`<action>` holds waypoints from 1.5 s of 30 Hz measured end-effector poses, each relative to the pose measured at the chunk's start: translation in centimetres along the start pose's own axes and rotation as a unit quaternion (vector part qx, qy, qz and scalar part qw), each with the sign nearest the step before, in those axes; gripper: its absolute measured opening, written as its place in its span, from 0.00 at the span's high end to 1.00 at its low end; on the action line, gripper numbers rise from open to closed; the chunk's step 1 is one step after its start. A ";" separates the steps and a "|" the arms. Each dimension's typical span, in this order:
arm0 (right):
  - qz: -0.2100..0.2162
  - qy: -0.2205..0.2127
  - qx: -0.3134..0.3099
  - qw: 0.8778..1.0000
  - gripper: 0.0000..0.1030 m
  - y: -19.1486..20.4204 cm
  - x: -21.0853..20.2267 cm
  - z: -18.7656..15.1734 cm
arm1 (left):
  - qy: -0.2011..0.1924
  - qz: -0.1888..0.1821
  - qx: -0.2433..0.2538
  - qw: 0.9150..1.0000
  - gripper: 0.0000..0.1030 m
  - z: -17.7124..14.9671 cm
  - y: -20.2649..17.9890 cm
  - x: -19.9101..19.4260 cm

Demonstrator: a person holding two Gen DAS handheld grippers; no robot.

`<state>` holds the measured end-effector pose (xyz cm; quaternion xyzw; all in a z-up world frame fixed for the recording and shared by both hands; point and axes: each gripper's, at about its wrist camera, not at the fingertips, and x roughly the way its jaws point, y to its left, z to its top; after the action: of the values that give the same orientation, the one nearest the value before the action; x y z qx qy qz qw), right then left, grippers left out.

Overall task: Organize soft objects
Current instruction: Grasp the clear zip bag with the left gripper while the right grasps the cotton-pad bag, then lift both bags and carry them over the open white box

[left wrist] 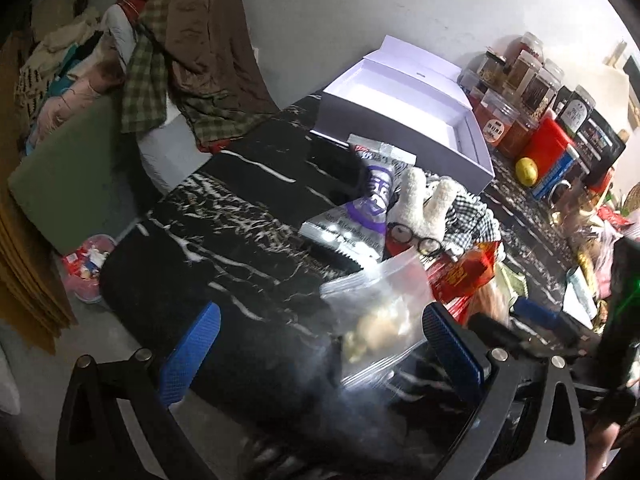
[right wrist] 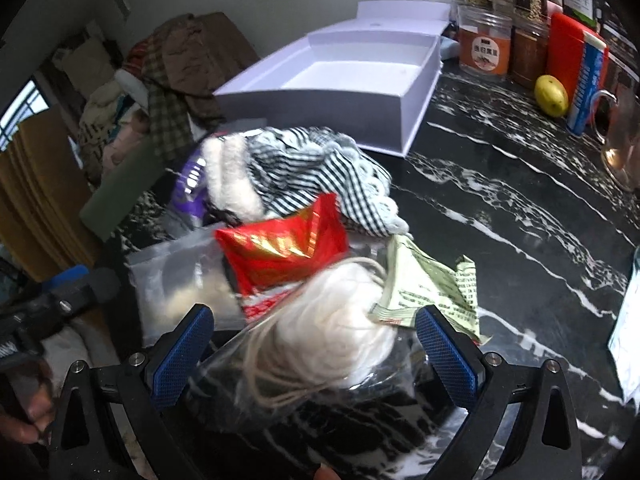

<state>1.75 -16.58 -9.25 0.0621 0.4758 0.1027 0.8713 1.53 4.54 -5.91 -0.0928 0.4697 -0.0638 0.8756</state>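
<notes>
Two grippers hung over the soft pile on the black marble counter (right wrist: 520,200), both spread and holding nothing. The right gripper (right wrist: 314,344) was nearer: the clear bag of white yarn (right wrist: 332,332) lay between its pads, long axis slanting across. The left gripper (left wrist: 320,344) had the zip bag (left wrist: 380,320) near its right pad. The white box (right wrist: 360,80) stood beyond.

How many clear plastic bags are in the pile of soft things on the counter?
2. One zip bag with pale lumps lies between the left gripper's fingers. One bag of white cotton pads lies between the right gripper's fingers. Others may be hidden under the pile.
</notes>
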 end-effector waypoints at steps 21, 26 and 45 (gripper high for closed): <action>-0.019 0.005 -0.014 1.000 0.38 -2.5 -1.3 -1.8 | 0.076 -0.022 0.020 0.997 0.00 0.4 -3.6 5.3; -0.002 0.000 -0.018 1.000 0.39 -2.6 -1.7 -2.3 | 0.075 0.000 0.033 0.997 0.01 -0.1 -4.2 5.9; 0.017 -0.033 0.009 0.999 0.45 -3.9 -3.9 -4.4 | -0.004 -0.049 0.054 0.997 0.41 -1.0 -5.7 2.0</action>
<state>-3.52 -21.30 -9.20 0.0813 0.4464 0.1107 0.8843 1.60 -1.54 -6.78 -0.0686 0.4573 -0.1320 0.8768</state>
